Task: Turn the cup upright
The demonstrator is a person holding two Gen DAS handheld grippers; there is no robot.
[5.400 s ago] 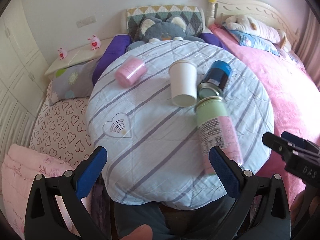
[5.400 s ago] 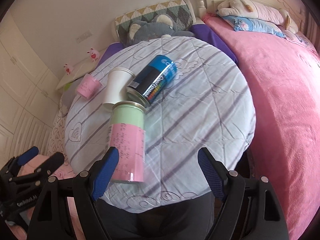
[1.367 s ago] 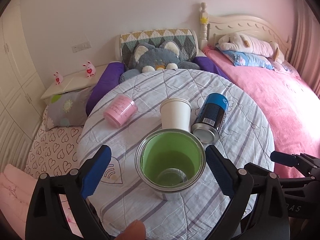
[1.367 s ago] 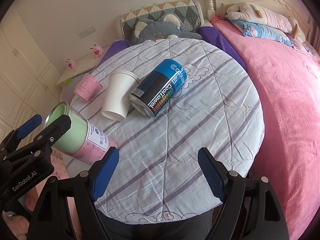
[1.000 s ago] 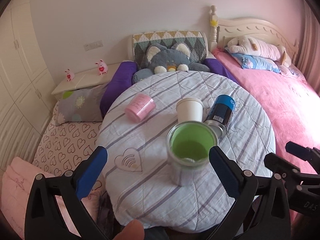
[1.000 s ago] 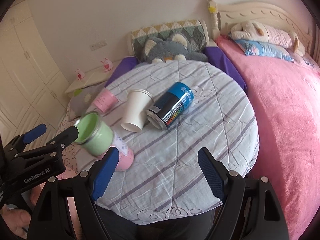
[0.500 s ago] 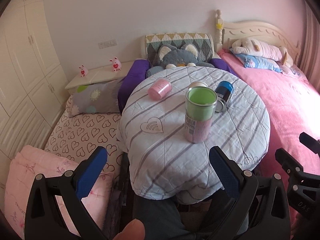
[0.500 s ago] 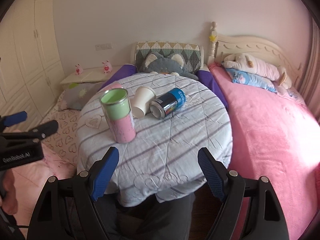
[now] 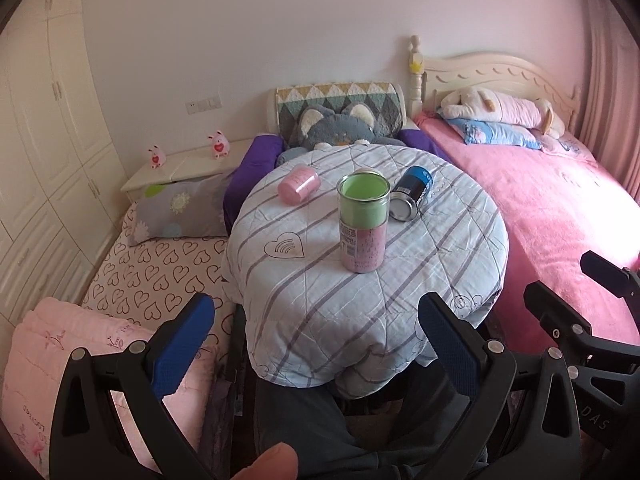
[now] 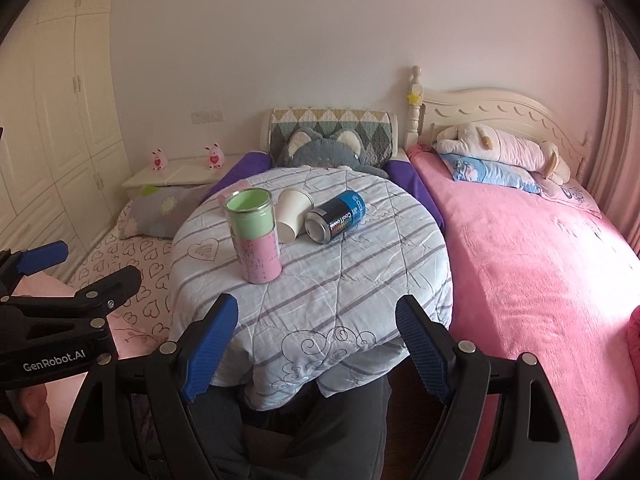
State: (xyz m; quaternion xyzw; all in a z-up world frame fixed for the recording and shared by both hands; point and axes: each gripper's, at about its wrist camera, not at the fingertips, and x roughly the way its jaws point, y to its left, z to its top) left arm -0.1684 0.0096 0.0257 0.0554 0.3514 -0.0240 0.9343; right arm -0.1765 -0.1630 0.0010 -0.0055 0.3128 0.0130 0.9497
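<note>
A green and pink cup (image 9: 363,224) stands upright, mouth up, on the round striped table (image 9: 460,240); it also shows in the right wrist view (image 10: 253,235). A white paper cup (image 10: 293,214), a blue can (image 9: 412,198) (image 10: 336,216) and a small pink cup (image 9: 298,188) lie on their sides behind it. My left gripper (image 9: 316,344) is open and empty, held back from the table's near edge. My right gripper (image 10: 316,348) is open and empty, also back from the table.
A pink bed (image 10: 540,264) with plush toys runs along the right. A grey cat cushion (image 10: 320,148) sits behind the table. A heart-print mattress (image 9: 160,264) and a nightstand (image 9: 180,164) lie to the left, with white wardrobes beyond.
The green and pink cup went from lying on its side to standing upright. My left gripper let go of it and both grippers drew back from the table.
</note>
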